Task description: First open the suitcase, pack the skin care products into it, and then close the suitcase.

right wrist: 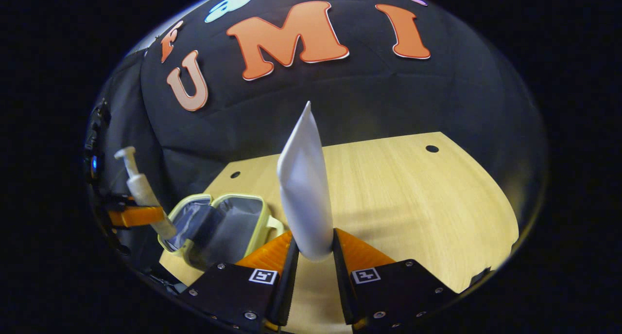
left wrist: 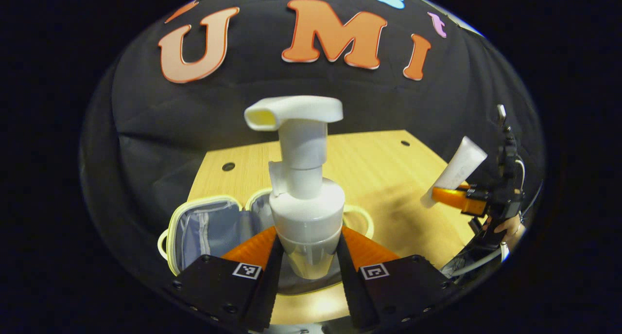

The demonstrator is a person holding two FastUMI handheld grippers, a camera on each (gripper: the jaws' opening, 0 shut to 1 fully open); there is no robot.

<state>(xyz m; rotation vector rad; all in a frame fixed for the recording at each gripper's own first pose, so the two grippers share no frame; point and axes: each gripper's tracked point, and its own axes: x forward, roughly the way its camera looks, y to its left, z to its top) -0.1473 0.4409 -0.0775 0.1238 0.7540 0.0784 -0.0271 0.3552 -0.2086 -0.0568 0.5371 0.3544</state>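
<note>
The small pale-yellow zip suitcase with the grey lining (left wrist: 204,227) lies open on the light wooden table (left wrist: 388,178), and both products are held up above the table. The left gripper (left wrist: 307,256) is clamped on the upright white pump bottle (left wrist: 306,198), with the open case just below and ahead of its fingers. The right gripper (right wrist: 313,256) pinches the white squeeze tube (right wrist: 305,188) nearly upright, and the case sits off to its left, so the left looks nearer for dropping in first.
</note>
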